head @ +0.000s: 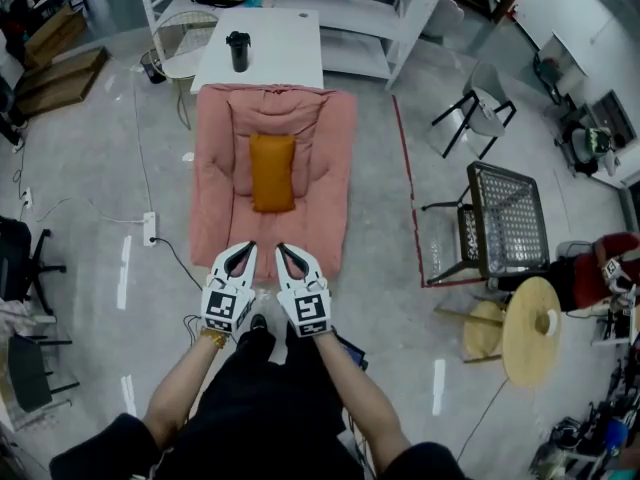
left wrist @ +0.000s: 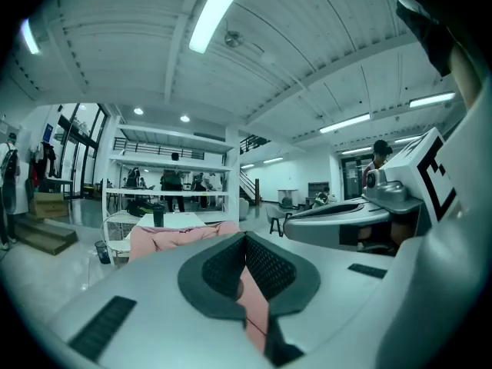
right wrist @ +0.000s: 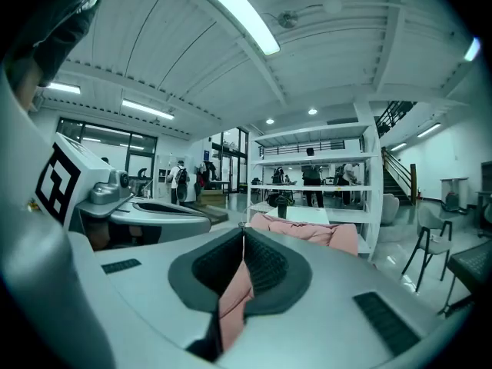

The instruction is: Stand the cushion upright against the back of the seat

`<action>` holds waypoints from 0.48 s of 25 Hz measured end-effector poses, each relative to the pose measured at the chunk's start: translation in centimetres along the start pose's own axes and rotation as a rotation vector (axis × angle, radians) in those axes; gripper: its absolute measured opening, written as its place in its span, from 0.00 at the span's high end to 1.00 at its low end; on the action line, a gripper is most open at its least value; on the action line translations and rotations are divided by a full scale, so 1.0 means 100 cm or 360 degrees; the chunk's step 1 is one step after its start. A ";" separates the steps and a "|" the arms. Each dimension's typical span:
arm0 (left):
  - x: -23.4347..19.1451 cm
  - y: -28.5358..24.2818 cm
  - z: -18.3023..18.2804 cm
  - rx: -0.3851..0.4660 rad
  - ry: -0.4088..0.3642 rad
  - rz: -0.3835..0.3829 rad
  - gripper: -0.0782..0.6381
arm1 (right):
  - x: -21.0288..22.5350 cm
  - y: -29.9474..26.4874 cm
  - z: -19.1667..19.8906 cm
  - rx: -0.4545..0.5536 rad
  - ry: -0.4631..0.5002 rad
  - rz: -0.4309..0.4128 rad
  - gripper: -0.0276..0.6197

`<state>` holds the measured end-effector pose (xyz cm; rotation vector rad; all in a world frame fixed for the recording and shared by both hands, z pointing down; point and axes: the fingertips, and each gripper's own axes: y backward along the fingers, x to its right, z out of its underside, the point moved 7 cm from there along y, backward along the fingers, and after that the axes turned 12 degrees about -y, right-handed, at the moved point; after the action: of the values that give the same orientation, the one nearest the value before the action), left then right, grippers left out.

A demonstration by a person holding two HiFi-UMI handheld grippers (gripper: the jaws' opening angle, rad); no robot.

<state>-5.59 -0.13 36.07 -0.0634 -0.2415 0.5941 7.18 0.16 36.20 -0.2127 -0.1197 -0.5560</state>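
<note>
A: left tongs (head: 245,250) and right tongs (head: 284,251) are both closed tip to tip with nothing in either. They're side by side at the near edge of the pink floor seat (head: 215,203). The pink showing in the gaps is just the seat beyond

B: cushion?

A: orange cushion (head: 272,171) lies flat, lengthwise, mid-seat, well apart from both tongs. Its far end stops short of the backrest (head: 272,100) and isn't leaning on it

B: so still the reach, nothing gripped. Plan?

A: my read: open both wide before arriving, one tongs per long edge, and bite toward the near end. The fill looks soft, so pinch deep or it'll likely slip out

B: then tip it up on the far end?

A: yes. Raise the near end, pivot on the far end, press it flat to the backrest so it doesn't flop forward. Let go only once it leans on its own

B: anything past it?

A: white desk (head: 290,53) with a black cup (head: 238,51) just behind the backrest, shelving (head: 350,3) beyond. Don't overshoot
</note>
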 end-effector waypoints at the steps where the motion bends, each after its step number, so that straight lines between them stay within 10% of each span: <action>1: 0.001 0.005 0.001 0.0004 -0.0010 0.0005 0.87 | -0.005 0.003 0.001 0.0009 0.0011 0.0003 0.93; 12: 0.057 0.064 -0.014 -0.0046 -0.0035 -0.0107 0.87 | -0.029 0.076 0.004 0.0037 0.0001 -0.0101 0.93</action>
<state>-4.22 8.36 35.09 -0.0762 -0.2725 0.5250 8.75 8.01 34.83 -0.1868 -0.1328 -0.6173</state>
